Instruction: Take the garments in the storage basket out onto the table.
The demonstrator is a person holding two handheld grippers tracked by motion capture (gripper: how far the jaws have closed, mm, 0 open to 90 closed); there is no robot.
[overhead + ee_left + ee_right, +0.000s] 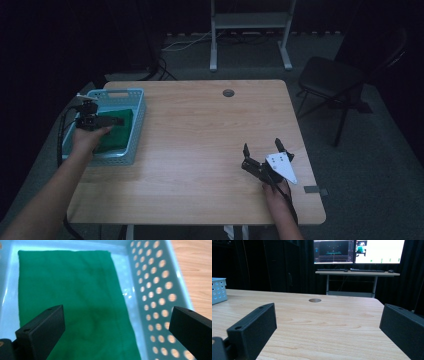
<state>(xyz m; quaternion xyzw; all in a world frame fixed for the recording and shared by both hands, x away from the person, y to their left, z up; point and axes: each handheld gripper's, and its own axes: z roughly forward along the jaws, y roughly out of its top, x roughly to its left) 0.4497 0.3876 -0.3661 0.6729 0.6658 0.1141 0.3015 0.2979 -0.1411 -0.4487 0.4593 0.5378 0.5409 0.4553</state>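
A folded green cloth [119,131] lies flat in a light blue perforated basket [136,131] at the table's left side. My left gripper [114,121] hovers over the basket, open, with nothing between its jaws. From the left gripper view the green cloth [72,302] spreads below and the basket wall [155,300] runs along the right. My right gripper [262,148] rests low over the table near the front right, open and empty. The right gripper view looks across the bare wooden tabletop [324,322], with a corner of the basket [218,290] at far left.
A round cable hole [228,93] sits near the table's far edge. A black chair [332,82] stands right of the table and a metal desk frame [250,30] stands behind. Monitors [358,251] and a keyboard sit on that far desk.
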